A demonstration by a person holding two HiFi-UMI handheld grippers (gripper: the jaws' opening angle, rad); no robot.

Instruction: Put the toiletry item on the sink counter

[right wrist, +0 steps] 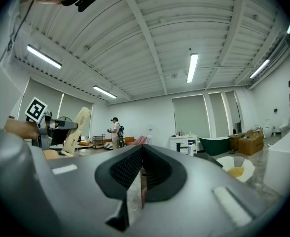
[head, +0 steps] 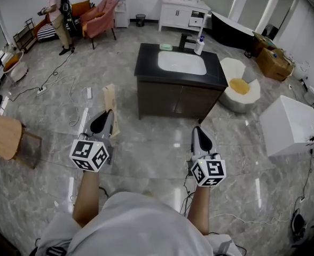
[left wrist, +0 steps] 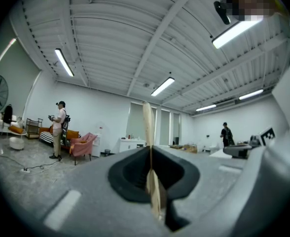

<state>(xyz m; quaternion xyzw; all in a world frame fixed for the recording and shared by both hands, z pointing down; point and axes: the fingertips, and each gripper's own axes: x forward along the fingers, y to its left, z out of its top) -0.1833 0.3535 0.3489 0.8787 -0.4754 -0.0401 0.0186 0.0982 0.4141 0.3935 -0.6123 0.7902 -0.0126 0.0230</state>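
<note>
**Toiletry item riding upright in the left gripper, sink table well ahead**

Nearest, across the lower part of the head view, the person is holding both grippers out in front of the body. The left gripper (head: 103, 122), left of centre, is clamping the toiletry item (head: 110, 106), a flat beige pack, by its lower part. Most of the pack is therefore standing clear above the jaws. In the left gripper view it is showing edge-on, pinched in the seam where the two pads are meeting. Gripping it low and upright is probably keeping it steady while it is carried.

The right gripper (head: 201, 136), right of centre, is carrying nothing. In the right gripper view its jaws are pressing together with no object between them. It appears to be travelling as a spare, held apart from the left one so that it is not knocking the pack.

Beyond a stretch of bare floor, the sink table (head: 148, 65) is sitting at upper centre, well apart from both grippers, so the placing is not yet under way. Its white basin (head: 181, 64) is taking up the middle. A green soap (head: 165, 47) and a bottle (head: 199, 47) are crowding the far edge, so the dark strips beside the basin look like the likeliest landing spots.

Farthest, in the upper left corner, another person (head: 56, 17) is standing near an armchair (head: 101, 16).
</note>
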